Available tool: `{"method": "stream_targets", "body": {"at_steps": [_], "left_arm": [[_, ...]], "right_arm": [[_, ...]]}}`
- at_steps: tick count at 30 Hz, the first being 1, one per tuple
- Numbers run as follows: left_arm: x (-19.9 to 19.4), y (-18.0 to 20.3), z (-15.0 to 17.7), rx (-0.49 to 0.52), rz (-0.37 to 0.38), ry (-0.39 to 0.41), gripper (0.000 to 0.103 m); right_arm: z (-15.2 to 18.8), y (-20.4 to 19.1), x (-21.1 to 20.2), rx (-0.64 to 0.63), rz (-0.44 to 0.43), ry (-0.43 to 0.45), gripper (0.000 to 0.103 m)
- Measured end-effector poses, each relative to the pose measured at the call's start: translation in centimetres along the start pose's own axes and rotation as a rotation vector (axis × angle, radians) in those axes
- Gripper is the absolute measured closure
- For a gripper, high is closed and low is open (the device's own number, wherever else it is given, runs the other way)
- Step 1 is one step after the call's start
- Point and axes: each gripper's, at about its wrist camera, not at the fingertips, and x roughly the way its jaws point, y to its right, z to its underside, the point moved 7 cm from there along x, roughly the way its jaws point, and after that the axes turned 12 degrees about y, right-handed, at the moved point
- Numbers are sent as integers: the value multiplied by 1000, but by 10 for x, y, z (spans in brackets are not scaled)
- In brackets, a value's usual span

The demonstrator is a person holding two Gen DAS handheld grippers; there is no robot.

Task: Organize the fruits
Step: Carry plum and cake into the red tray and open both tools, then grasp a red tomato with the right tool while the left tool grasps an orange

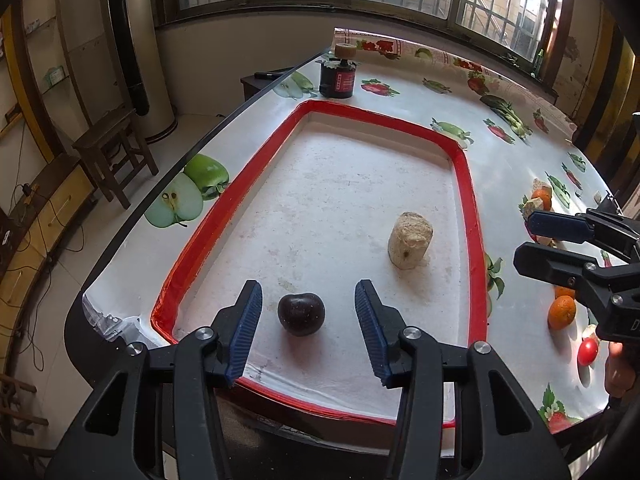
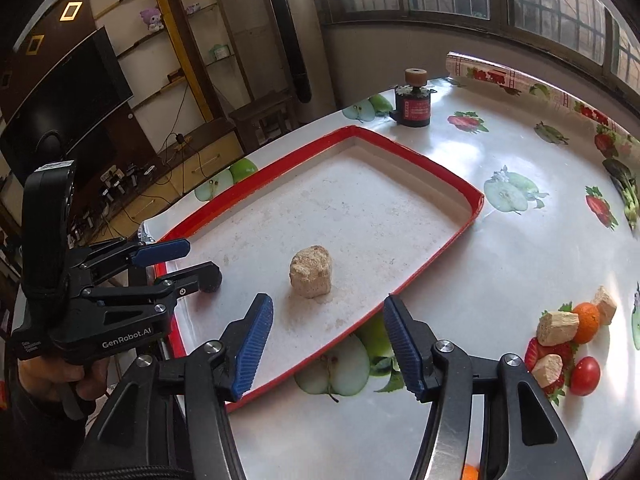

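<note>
A dark plum lies in the near part of the red-rimmed white tray, between the open fingers of my left gripper, which does not touch it. A beige chunk stands further in the tray, also in the right wrist view. My right gripper is open and empty above the tray's near rim. In that view the left gripper is at the left and mostly hides the plum. Oranges, a red tomato and beige chunks lie on the tablecloth at right.
A black and red jar with a cork-like top stands beyond the tray's far end. The fruit-print tablecloth covers the table, whose left edge drops to the floor, a wooden stool and a TV cabinet.
</note>
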Motion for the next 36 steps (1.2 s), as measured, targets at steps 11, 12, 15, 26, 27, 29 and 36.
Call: {"method": "stream_targets", "body": {"at_steps": [11, 12, 15, 26, 27, 29, 36], "left_arm": [[-20, 26, -4, 21, 30, 25, 56], [-22, 29, -5, 23, 34, 27, 56], [-26, 39, -5, 33, 47, 32, 51], [-36, 90, 0, 89, 124, 29, 51], [-36, 96, 1, 96, 133, 26, 51], [-36, 108, 4, 112, 152, 21, 51], [-33, 148, 16, 162, 218, -13, 51]], "right_arm": [[26, 46, -69, 67, 92, 51, 39], [30, 51, -74, 75, 101, 53, 39], [41, 67, -88, 104, 129, 56, 39], [86, 121, -140, 203, 241, 63, 38], [90, 124, -144, 210, 249, 62, 38], [98, 131, -149, 224, 262, 59, 38], [121, 146, -164, 262, 296, 50, 38]]}}
